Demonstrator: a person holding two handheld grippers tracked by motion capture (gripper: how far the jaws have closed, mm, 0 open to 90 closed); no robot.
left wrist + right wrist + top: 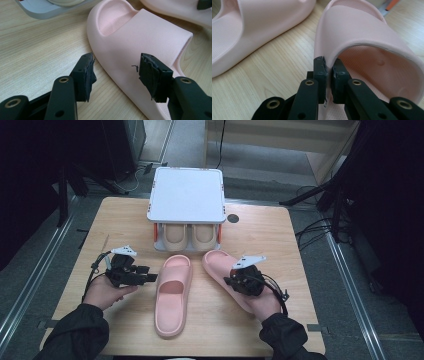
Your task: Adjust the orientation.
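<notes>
I am at a wooden table (pixel 125 220) with a gripper in each hand and two pink slides in front of me. My left gripper (pixel 150 277) lies low over the table at the left, pointing toward the left slide (pixel 172 295), which rests flat near the middle with its toe toward the rack. In the left gripper view my jaws stand apart, one on each side of the outer edge of that slide's strap; the pads do not press on it, and one jaw hovers over bare wood.

My right gripper (pixel 231 281) is over the right slide (pixel 220 265), which lies at an angle just right of the other, the two near each other but apart. In the right gripper view (pixel 328 68) my jaws are clamped on the edge of this slide's strap (pixel 362 32), one pad outside it and one inside.

Beyond the slides stands a small white rack (pixel 186 195) at the far edge of the table. A beige pair (pixel 185 236) sits on its lower shelf, toes facing me.
</notes>
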